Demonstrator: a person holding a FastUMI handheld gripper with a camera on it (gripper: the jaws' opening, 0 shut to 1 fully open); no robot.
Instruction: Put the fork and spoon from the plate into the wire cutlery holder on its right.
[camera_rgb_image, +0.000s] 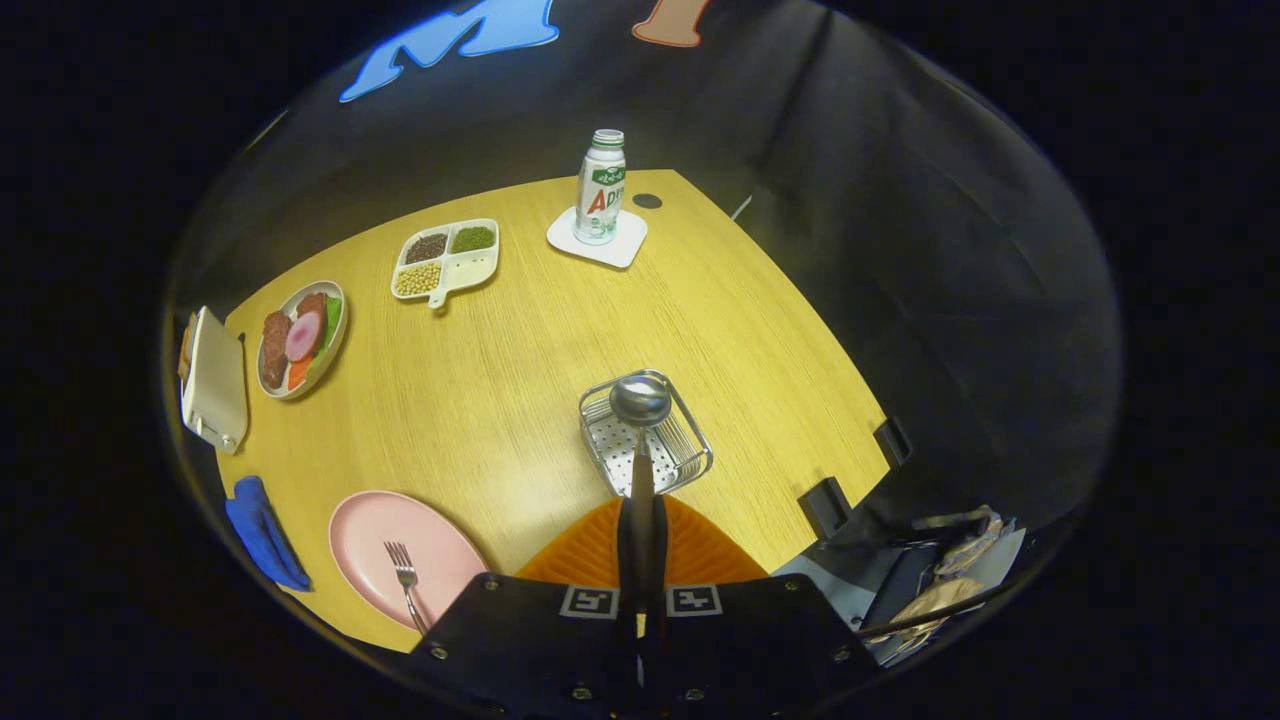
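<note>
My gripper (641, 540) is shut on the handle of a metal spoon (640, 402), held high above the wooden table. The spoon points straight ahead from my fingers, and its bowl hangs over the wire cutlery holder (690, 462), which stands on the table below. The holder has a perforated metal floor and looks bare inside. Down to the left of my fingers lies the pink plate (372, 532) with a metal fork (405, 578) on it, tines pointing away from me.
A blue cloth (262, 532) lies left of the pink plate. Further off are a plate of food (301, 338), a divided dish of beans (446, 261), a bottle (601, 187) on a white coaster, and a white box (213, 380). The table edge runs close to the right of the holder.
</note>
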